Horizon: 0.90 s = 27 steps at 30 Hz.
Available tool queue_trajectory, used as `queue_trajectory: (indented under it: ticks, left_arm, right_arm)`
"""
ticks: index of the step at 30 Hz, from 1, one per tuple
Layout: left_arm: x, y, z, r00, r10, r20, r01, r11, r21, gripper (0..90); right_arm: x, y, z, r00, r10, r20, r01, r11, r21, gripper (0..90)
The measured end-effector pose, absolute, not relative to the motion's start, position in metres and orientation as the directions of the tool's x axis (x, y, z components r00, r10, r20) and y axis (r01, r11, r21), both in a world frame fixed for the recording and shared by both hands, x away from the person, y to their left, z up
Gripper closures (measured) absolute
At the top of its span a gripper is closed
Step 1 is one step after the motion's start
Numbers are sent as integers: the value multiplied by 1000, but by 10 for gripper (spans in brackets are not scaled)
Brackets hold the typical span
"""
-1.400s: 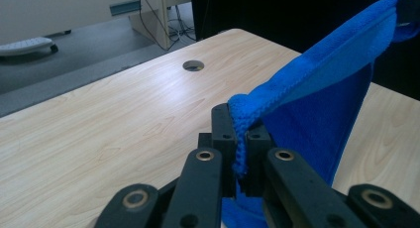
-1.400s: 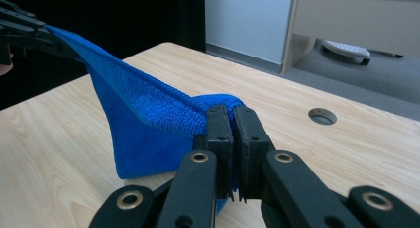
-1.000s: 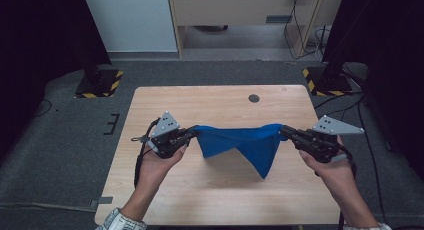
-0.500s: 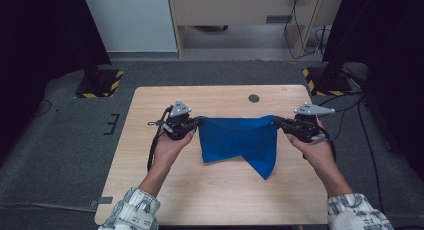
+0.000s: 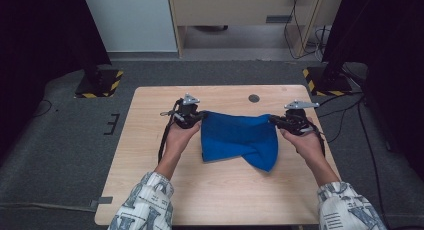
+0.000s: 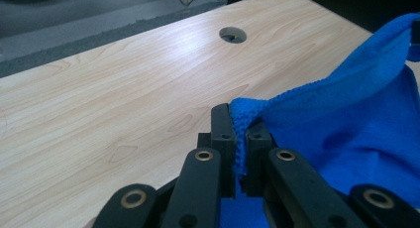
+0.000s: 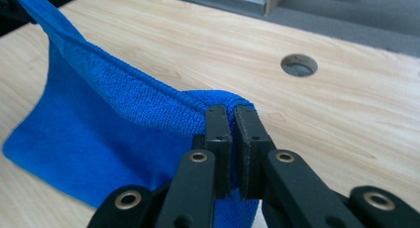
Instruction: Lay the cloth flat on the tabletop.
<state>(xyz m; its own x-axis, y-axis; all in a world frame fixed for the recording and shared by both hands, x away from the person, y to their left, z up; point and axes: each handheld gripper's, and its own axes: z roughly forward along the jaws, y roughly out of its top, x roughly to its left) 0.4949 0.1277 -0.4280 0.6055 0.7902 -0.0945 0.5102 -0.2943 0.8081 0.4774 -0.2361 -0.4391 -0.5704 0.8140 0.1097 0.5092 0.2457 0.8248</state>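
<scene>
Left of centre in the high view, the left gripper (image 5: pixel 199 118) sits in the person's left hand (image 5: pixel 178 135), jaws pinched tight on the near-left corner of the blue microfiber cloth (image 5: pixel 239 138); its own view shows the cloth's edge (image 6: pixel 241 134) squeezed between the two black jaws at lower centre. The cloth hangs stretched across the middle of the frame, top edge taut between both grippers, lower part draped on the light wooden table (image 5: pixel 150 140), one fold trailing down toward lower right of centre. A round cable hole (image 5: pixel 254 98) lies in the tabletop above the cloth, apart from it. Right of centre, the right gripper (image 5: pixel 274 121) in the right hand (image 5: pixel 306 140) has its jaws clamped on the cloth's opposite corner (image 7: pixel 218 100). Patterned sleeves (image 5: pixel 145 202) enter at the bottom edge.
</scene>
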Motion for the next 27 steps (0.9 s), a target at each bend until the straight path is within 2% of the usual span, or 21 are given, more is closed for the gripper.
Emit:
queue_trajectory:
  ticks: [14, 15, 19, 20, 21, 27]
  left_arm:
    - [539, 119, -471, 559, 822, -109, 618, -325, 716, 844]
    - [541, 119, -475, 550, 828, -111, 625, -320, 712, 807]
    - [547, 119, -485, 511, 854, -98, 642, -304, 704, 497]
    - [547, 119, -485, 508, 855, -104, 645, -298, 704, 427]
    - [547, 119, -485, 507, 855, -107, 645, -295, 705, 381]
    - [547, 123, -482, 503, 857, -114, 641, -281, 714, 293]
  right_arm:
    - [521, -236, -482, -482, 859, 172, 625, 198, 755, 846]
    - [524, -235, -485, -475, 863, 170, 631, 200, 749, 820]
    - [535, -232, -490, -421, 890, 173, 649, 163, 743, 523]
    - [536, -232, -490, -412, 897, 163, 645, 160, 747, 436]
    - [537, -231, -489, -407, 900, 156, 639, 159, 753, 390]
    - [534, -232, -482, -396, 910, 120, 606, 161, 779, 291]
